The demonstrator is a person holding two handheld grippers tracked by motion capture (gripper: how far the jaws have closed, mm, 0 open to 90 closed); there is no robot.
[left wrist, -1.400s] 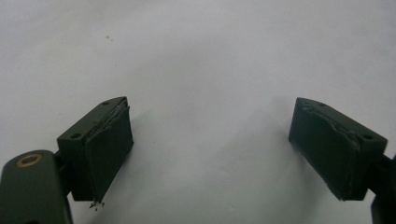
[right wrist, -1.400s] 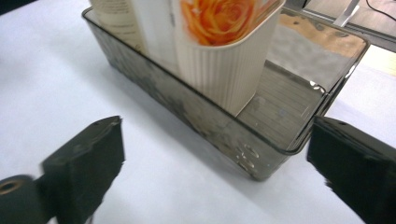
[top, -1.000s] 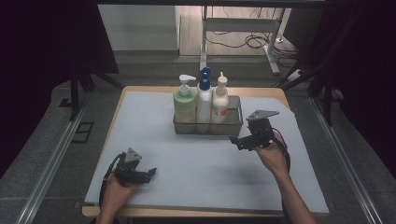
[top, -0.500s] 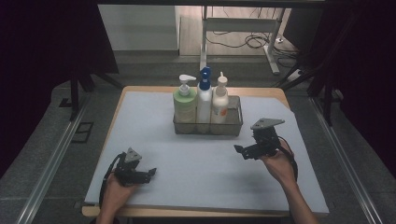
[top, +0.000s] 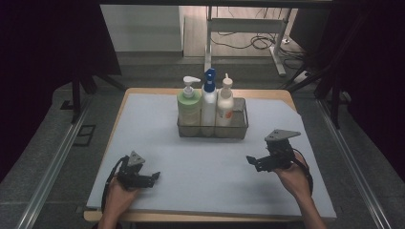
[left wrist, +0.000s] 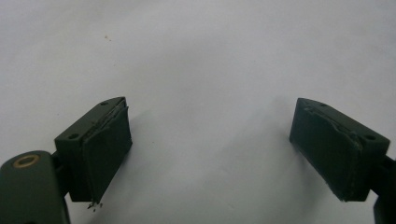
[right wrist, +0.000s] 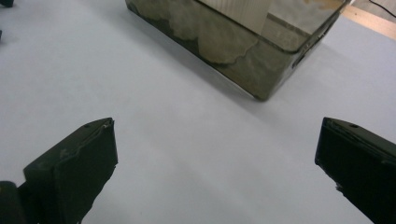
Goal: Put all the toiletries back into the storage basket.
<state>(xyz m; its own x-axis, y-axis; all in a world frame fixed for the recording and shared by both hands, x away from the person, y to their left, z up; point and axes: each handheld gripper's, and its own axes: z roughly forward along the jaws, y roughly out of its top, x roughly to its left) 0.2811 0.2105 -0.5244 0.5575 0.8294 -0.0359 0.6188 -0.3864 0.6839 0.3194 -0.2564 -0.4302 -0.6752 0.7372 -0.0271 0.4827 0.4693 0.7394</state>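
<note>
The right tongs (top: 254,162) hover low over the pale grey mat (top: 200,167) that covers the wooden counter (top: 282,93), at its right side, held in the person's right hand (top: 292,175). In the right gripper view their two black jaws stand wide apart with nothing but bare mat between them. They point toward the near right corner of the dark, see-through rectangular plastic tray (right wrist: 243,51), which lies near but apart from them.

That tray (top: 239,129) sits at the middle of the counter toward its far edge. Three bottles stand upright in it in a row, close together: a pale green pump bottle with a white pump head (top: 189,106) at the left, a white spray bottle with a blue trigger top (top: 208,100) in the middle, and a cream bottle with a narrow white nozzle cap (top: 224,101) at the right.

The left tongs (top: 152,177) rest low at the near left part of the mat, in the person's left hand (top: 119,196), well apart from the tray. In the left gripper view their jaws are likewise spread wide and hold nothing; plain mat lies between them.
</note>
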